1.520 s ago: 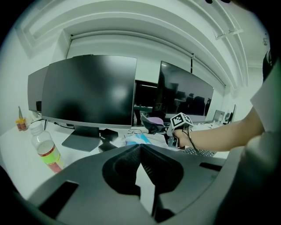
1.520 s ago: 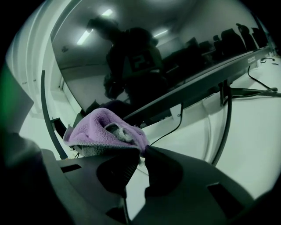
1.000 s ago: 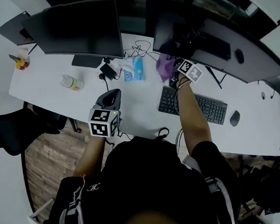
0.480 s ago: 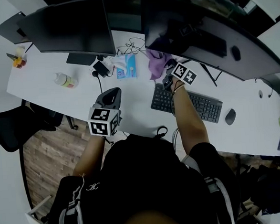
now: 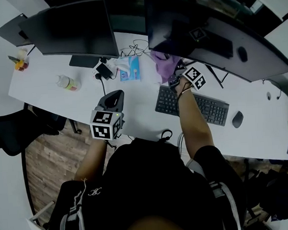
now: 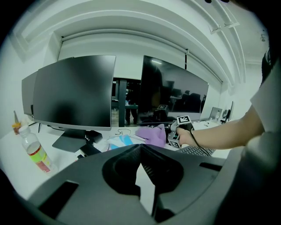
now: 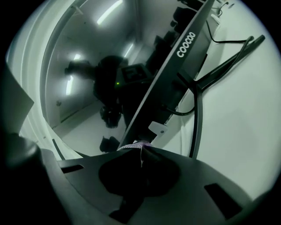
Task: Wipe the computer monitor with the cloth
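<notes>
The right gripper (image 5: 175, 79) is closed on the purple cloth (image 5: 164, 66) and holds it at the lower edge of the monitor (image 5: 217, 40), toward the back edge of the counter (image 5: 143, 109); the left gripper (image 5: 114, 98), jaws together and empty, hangs near the front edge; the wiping seems under way, and most of the screen is probably still to do.

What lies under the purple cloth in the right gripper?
The purple cloth, clamped in the right gripper, hangs at the wide monitor's lower edge over the white desk, just beyond the keyboard. The desk patch directly beneath is covered.
</notes>
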Action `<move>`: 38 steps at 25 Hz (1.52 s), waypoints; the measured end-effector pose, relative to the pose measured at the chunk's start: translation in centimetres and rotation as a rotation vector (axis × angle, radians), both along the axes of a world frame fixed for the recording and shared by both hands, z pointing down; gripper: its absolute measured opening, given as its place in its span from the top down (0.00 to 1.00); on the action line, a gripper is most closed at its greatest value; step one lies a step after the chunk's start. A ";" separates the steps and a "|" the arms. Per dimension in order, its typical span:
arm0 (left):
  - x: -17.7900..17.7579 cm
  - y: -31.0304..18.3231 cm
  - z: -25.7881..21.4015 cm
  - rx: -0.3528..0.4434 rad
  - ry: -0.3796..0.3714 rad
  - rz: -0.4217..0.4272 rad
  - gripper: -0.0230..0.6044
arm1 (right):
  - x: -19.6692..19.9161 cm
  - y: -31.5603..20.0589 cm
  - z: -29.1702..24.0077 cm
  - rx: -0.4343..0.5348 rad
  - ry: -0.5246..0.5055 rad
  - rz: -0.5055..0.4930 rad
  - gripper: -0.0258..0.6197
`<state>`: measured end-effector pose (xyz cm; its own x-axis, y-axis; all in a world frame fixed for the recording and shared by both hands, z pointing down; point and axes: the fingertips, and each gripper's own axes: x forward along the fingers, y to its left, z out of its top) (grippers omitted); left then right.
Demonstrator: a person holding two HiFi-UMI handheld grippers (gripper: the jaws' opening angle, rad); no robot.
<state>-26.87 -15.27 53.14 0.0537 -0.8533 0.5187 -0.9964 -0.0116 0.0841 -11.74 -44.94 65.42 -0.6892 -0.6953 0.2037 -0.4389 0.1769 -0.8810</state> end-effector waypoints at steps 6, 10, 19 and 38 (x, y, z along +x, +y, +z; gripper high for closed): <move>0.8 -0.1 -0.5 0.002 -0.012 0.005 0.94 | 2.3 -0.5 0.2 -0.052 -0.097 0.076 0.93; 2.5 -0.3 -0.7 0.001 -0.023 0.011 0.94 | 4.7 -1.1 0.3 -0.069 -0.123 0.106 0.93; 7.6 -1.2 -1.1 -0.011 -0.033 0.022 0.94 | 11.8 -2.9 0.8 -0.092 -0.152 0.170 0.93; 19.4 -4.6 -0.5 -0.048 -0.048 0.063 0.94 | 25.5 -6.9 1.4 -0.076 -0.128 0.188 0.93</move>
<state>-7.51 -19.84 52.65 0.0802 -0.8229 0.5625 -0.9967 -0.0712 0.0379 13.74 -51.83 66.85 -0.5723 -0.8002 0.1796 -0.3419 0.0337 -0.9391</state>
